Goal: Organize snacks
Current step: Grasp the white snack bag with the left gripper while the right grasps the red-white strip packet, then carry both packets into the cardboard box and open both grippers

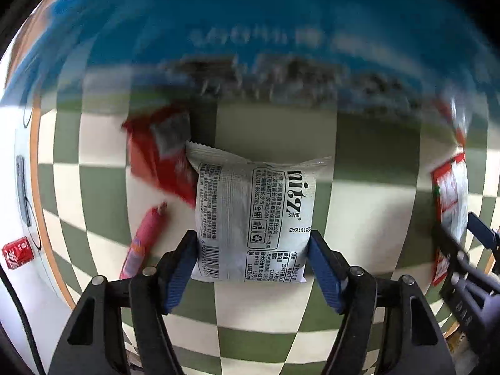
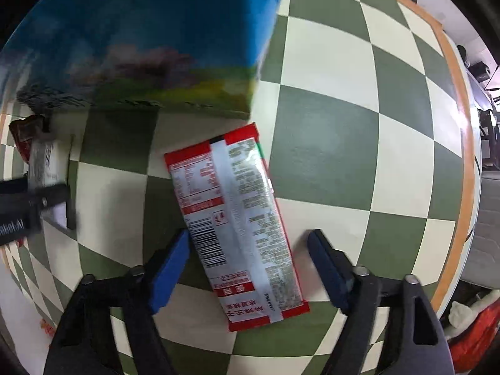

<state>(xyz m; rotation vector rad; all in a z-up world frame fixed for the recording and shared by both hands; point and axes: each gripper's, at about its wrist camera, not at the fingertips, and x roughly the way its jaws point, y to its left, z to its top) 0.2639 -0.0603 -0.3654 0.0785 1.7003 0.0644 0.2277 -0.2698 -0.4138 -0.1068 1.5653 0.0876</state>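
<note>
Left gripper pinches a white plastic snack pouch printed "nitz" just over the green-and-cream checkered surface. Right gripper sits open around a red-and-silver foil snack packet lying barcode-up beside a blue box.

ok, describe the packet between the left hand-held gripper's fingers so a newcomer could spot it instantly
Start at the big blue box at the back of the green-and-cream checkered table. In front of it, between the fingers of the left hand-held gripper, lies a pale grey-white pillow packet with black print and a barcode. Its neighbours are red or pink: a red packet behind it and a pink tube snack to its left.
</note>
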